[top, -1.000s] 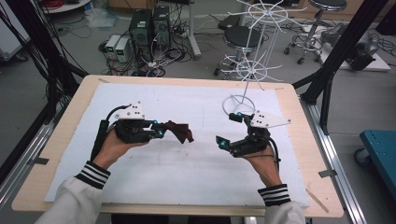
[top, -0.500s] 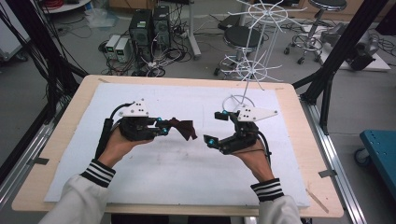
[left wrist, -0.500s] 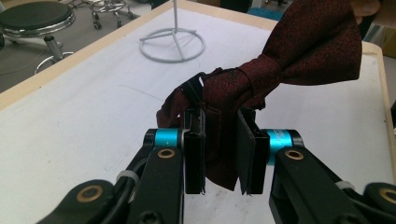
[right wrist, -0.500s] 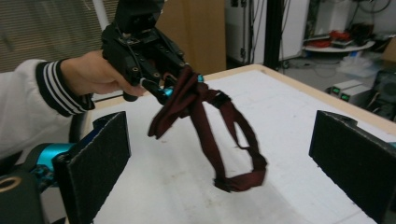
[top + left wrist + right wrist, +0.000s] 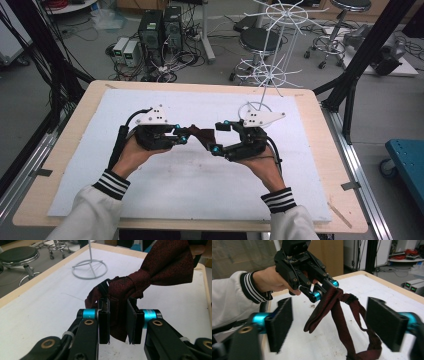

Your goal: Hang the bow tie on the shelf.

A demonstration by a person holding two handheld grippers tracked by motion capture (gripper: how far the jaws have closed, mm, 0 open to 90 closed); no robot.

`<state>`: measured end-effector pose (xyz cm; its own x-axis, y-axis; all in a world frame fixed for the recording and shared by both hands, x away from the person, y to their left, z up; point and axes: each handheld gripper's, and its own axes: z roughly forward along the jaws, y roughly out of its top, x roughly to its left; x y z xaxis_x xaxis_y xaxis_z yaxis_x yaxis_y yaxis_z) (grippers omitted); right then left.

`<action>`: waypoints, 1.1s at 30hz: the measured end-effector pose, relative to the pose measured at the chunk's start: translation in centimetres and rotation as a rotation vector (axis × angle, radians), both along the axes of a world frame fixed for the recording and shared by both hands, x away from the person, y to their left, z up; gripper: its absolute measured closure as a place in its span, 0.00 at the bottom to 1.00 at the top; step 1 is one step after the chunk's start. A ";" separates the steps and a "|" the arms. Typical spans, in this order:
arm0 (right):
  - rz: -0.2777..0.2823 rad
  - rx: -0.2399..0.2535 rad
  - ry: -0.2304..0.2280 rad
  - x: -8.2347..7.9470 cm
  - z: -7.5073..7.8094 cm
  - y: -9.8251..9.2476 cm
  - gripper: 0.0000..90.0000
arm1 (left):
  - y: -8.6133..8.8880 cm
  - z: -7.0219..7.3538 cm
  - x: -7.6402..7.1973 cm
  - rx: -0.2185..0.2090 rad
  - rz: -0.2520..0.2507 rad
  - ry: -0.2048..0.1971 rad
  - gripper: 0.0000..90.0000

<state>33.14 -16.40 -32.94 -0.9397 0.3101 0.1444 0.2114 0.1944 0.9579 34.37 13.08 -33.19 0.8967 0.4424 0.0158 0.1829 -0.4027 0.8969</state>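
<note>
Passing a bow tie between grippers

Left gripper pinches it; right gripper, at 3 o'clock, has just been closing, jaws spread around its strap.

So it's a dark red bow tie, kind of a burgundy fabric with a fine speckled weave. It's up off the white table cover, hanging in the air near the middle of the table. In the left gripper view you can see the knot in the middle, with 1 wing fanned out wide toward the upper right and the other wing bunched up and folded lower down. In the right gripper view it droops down limp, and its thin neck strap of the same dark red loops down below it toward the table.
</note>
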 end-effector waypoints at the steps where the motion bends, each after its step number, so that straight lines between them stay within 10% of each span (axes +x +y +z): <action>1: 0.000 -0.002 0.001 0.1 0.0 0.1 0.29 | -0.1 0.0 0.0 0.003 -0.005 -0.001 0.83; 8: -0.005 -0.035 -0.015 0.2 -0.1 0.5 0.54 | -0.2 0.1 -0.1 -0.007 -0.012 -0.004 0.83; 13: 0.024 -0.054 -0.057 -0.1 0.2 0.5 0.92 | 0.0 0.2 0.0 -0.023 -0.012 0.001 0.83; 22: 0.033 -0.064 -0.058 -0.1 0.2 0.4 0.95 | 0.0 0.1 0.1 -0.023 -0.013 0.007 0.79; 27: 0.026 -0.063 -0.066 -0.1 0.3 0.2 0.95 | 0.4 -0.1 0.3 -0.067 -0.019 0.017 0.52; 31: 0.008 -0.061 -0.067 -0.1 0.4 -0.1 0.95 | 0.4 -0.4 0.3 -0.067 0.027 0.003 0.02; 33: 0.002 -0.053 -0.069 0.0 0.4 -0.3 0.95 | 0.7 -0.5 0.1 -0.083 0.031 -0.014 0.02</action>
